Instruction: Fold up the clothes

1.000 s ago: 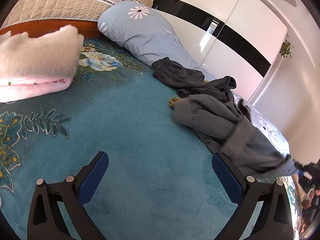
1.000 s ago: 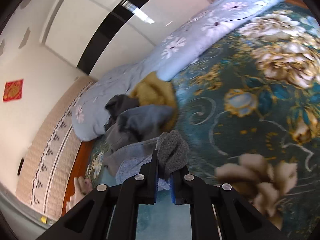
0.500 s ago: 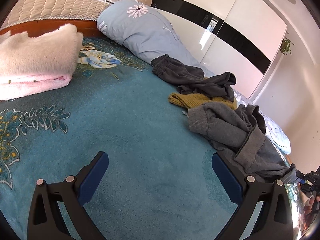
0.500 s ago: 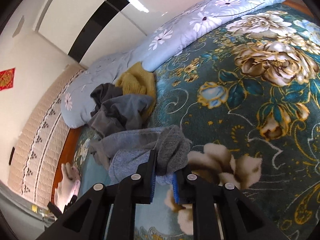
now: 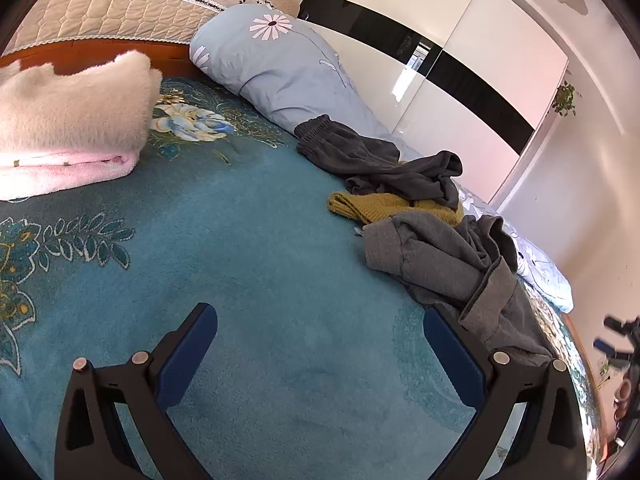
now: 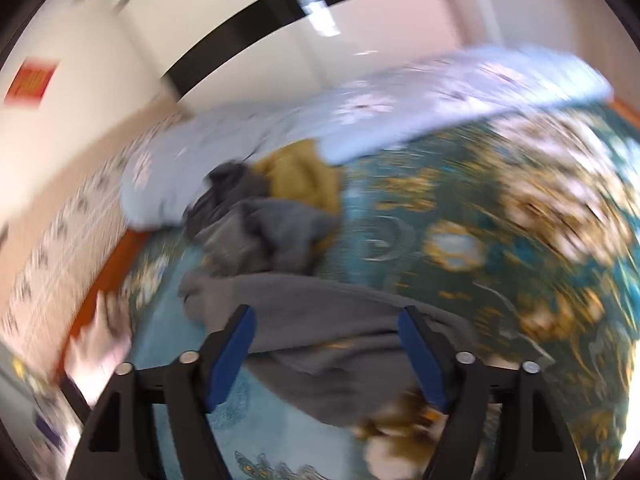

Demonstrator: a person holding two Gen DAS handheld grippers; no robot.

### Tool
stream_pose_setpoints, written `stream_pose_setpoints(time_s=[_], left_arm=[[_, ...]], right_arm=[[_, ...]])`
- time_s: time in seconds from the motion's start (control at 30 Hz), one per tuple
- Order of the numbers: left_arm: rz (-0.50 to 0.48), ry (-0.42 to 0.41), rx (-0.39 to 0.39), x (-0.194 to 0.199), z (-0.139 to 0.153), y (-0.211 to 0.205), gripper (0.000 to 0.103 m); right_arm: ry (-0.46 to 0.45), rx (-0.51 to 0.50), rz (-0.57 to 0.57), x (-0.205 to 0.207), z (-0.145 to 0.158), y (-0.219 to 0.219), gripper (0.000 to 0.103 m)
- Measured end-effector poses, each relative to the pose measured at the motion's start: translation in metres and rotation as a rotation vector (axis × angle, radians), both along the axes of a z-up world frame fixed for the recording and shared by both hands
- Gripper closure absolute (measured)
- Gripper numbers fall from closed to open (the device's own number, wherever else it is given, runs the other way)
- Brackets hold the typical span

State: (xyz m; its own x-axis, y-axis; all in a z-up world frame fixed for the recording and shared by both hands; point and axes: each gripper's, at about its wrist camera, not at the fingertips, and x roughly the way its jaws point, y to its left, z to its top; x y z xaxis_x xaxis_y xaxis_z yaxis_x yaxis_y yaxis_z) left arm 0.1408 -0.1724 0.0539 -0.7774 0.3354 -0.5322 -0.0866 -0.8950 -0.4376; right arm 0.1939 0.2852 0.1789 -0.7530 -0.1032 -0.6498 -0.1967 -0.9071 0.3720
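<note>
Now that the right gripper (image 6: 326,344) has let go, grey garment (image 6: 340,320) lies dropped on the bed (image 5: 260,320).
Both tongs gape wide, empty; left gripper (image 5: 320,344) idle, garment needs spreading.

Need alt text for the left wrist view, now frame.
Open left gripper hovers over a teal floral bedspread, holding nothing. Right of it lie a grey garment, a mustard knit and a dark garment.

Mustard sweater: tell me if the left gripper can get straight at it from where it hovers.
Probably yes for its near edge. The left gripper is open over bare teal blanket, nothing between it and the mustard sweater. The dark trousers and the grey garment cover the rest.
</note>
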Motion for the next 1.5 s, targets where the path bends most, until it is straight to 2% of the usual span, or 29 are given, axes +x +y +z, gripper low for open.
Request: stream_pose_setpoints(time_s=[0.07, 0.27, 0.37, 0.47, 0.6, 0.73, 0.83, 0.9, 0.93, 0.97, 1.0, 1.07, 1.13, 1.23, 1.33, 1.4, 1.5], left_arm=[[0.000, 0.000, 0.000, 0.001, 0.000, 0.000, 0.000], [0.004, -0.013, 0.023, 0.007, -0.004, -0.008, 0.000], [0.008, -0.012, 0.043, 0.008, -0.004, -0.012, 0.000], [0.001, -0.014, 0.048, 0.007, -0.004, -0.011, 0.000], [-0.010, -0.010, 0.013, 0.007, -0.004, -0.005, 0.000], [-0.022, 0.000, -0.024, 0.010, -0.004, 0.002, 0.000], [-0.029, 0.004, -0.056, 0.012, -0.004, 0.007, 0.000], [-0.031, 0.007, -0.067, 0.014, -0.004, 0.008, 0.000], [-0.030, 0.007, -0.065, 0.015, -0.004, 0.007, 0.000], [-0.028, 0.007, -0.061, 0.015, -0.003, 0.006, 0.000], [-0.026, 0.007, -0.056, 0.016, -0.003, 0.005, 0.000], [-0.021, 0.002, -0.046, 0.016, -0.004, 0.002, 0.000], [-0.014, -0.002, -0.035, 0.017, -0.005, -0.002, 0.000], [-0.004, -0.002, -0.014, 0.020, -0.005, -0.007, 0.000], [0.000, -0.001, -0.005, 0.022, -0.005, -0.010, 0.000], [0.002, -0.001, -0.004, 0.023, -0.005, -0.010, 0.000], [0.004, -0.003, -0.010, 0.023, -0.005, -0.010, 0.000]], right_arm=[[-0.046, 0.046, 0.084, -0.032, -0.010, -0.037, 0.019], [-0.180, 0.093, 0.212, -0.090, -0.069, -0.115, 0.019], [-0.185, 0.135, 0.236, -0.097, -0.081, -0.130, 0.019], [-0.191, 0.220, 0.217, -0.099, -0.082, -0.135, 0.019], [-0.215, 0.286, 0.272, -0.105, -0.092, -0.150, 0.019], [-0.257, 0.484, 0.307, -0.111, -0.113, -0.176, 0.019], [-0.276, 0.568, 0.289, -0.117, -0.121, -0.184, 0.020], [-0.292, 0.585, 0.268, -0.119, -0.122, -0.183, 0.024], [-0.300, 0.590, 0.255, -0.119, -0.122, -0.181, 0.034], [-0.308, 0.591, 0.242, -0.119, -0.121, -0.180, 0.042], [-0.310, 0.573, 0.232, -0.118, -0.118, -0.176, 0.045], [-0.313, 0.549, 0.206, -0.114, -0.110, -0.168, 0.075], [-0.289, 0.513, 0.187, -0.105, -0.098, -0.158, 0.080], [-0.224, 0.449, 0.156, -0.089, -0.073, -0.142, 0.082], [-0.148, 0.433, 0.095, -0.076, -0.042, -0.125, 0.083], [-0.106, 0.432, 0.039, -0.068, -0.015, -0.108, 0.083], [-0.052, 0.417, -0.086, -0.056, 0.026, -0.057, 0.083]])
